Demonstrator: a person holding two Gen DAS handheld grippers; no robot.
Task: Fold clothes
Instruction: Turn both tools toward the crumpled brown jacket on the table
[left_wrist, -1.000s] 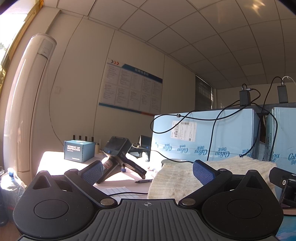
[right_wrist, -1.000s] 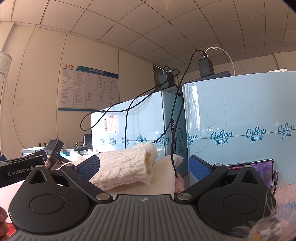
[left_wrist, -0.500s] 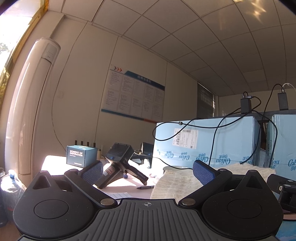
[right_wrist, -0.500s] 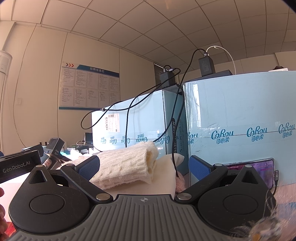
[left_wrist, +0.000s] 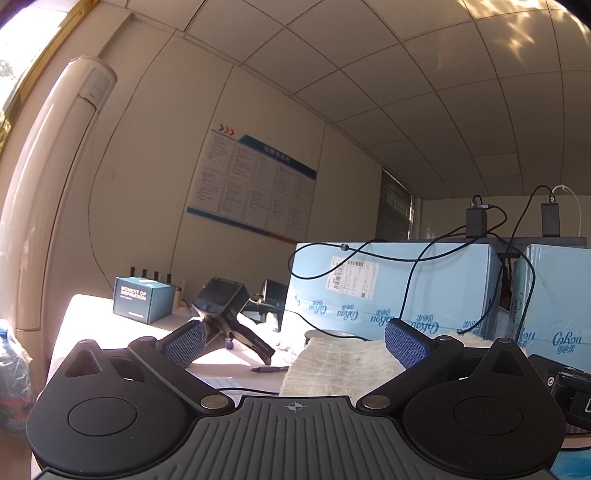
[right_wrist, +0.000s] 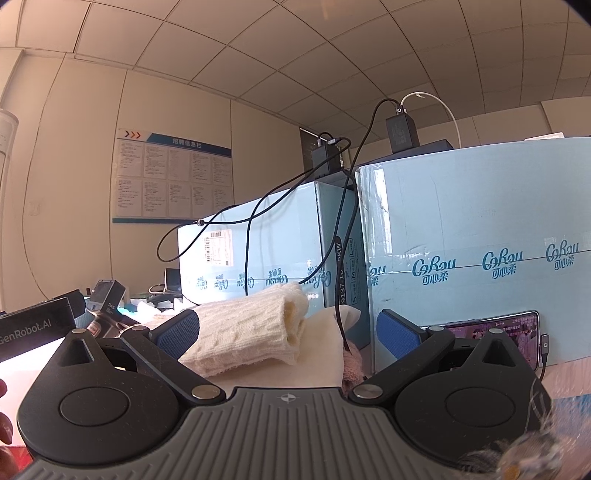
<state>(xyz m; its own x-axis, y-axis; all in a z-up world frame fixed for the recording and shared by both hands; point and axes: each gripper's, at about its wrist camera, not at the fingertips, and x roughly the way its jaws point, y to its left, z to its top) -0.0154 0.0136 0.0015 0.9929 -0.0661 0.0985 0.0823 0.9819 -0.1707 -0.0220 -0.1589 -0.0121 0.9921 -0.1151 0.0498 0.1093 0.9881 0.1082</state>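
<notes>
A folded cream knit garment (left_wrist: 332, 363) lies on the table just beyond my left gripper (left_wrist: 295, 341), which stands open and empty, tilted upward toward the wall. In the right wrist view the same cream knit (right_wrist: 247, 330) rests on top of a white cloth (right_wrist: 317, 354), with a bit of pink fabric (right_wrist: 351, 365) under it at the right. My right gripper (right_wrist: 288, 326) is open too, nothing between its blue pads (right_wrist: 399, 334), and hovers in front of the pile. The left gripper's body (right_wrist: 35, 326) shows at the left edge of the right wrist view.
Light blue cardboard boxes (right_wrist: 480, 258) with chargers and black cables (left_wrist: 476, 221) stand close behind the pile. A phone (right_wrist: 491, 328) leans on the right box. A black handheld device (left_wrist: 225, 306), a pen (left_wrist: 269, 368) and a small dark blue box (left_wrist: 142, 301) lie at the left.
My left gripper has tilted upward, so the table and the knit garment sit lower in its view. The right gripper has barely moved.
</notes>
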